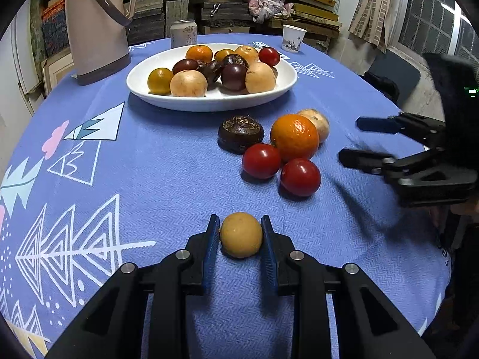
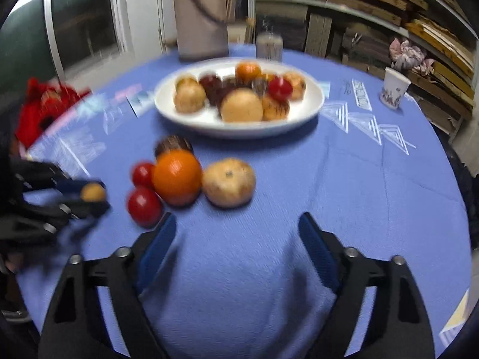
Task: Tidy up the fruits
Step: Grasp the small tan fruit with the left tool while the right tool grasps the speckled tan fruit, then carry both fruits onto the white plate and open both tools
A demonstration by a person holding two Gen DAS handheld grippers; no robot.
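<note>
My left gripper (image 1: 241,227) is shut on a small yellow fruit (image 1: 241,234), low over the blue tablecloth; the same fruit shows between its fingers in the right wrist view (image 2: 93,192). Ahead lie an orange (image 1: 294,137), two red tomatoes (image 1: 261,160) (image 1: 300,177), a dark brown fruit (image 1: 240,133) and a tan fruit (image 1: 316,123). A white plate (image 1: 137,85) further back holds several fruits. My right gripper (image 2: 236,227) is open and empty, just right of the loose pile, with the tan fruit (image 2: 228,182) ahead of it. It also shows in the left wrist view (image 1: 348,140).
A beige thermos jug (image 1: 95,27) stands back left, a drink can (image 1: 183,33) behind the plate, a paper cup (image 1: 294,38) back right. The round table's edge (image 1: 431,209) curves close on the right. Shelves of stacked boards fill the background.
</note>
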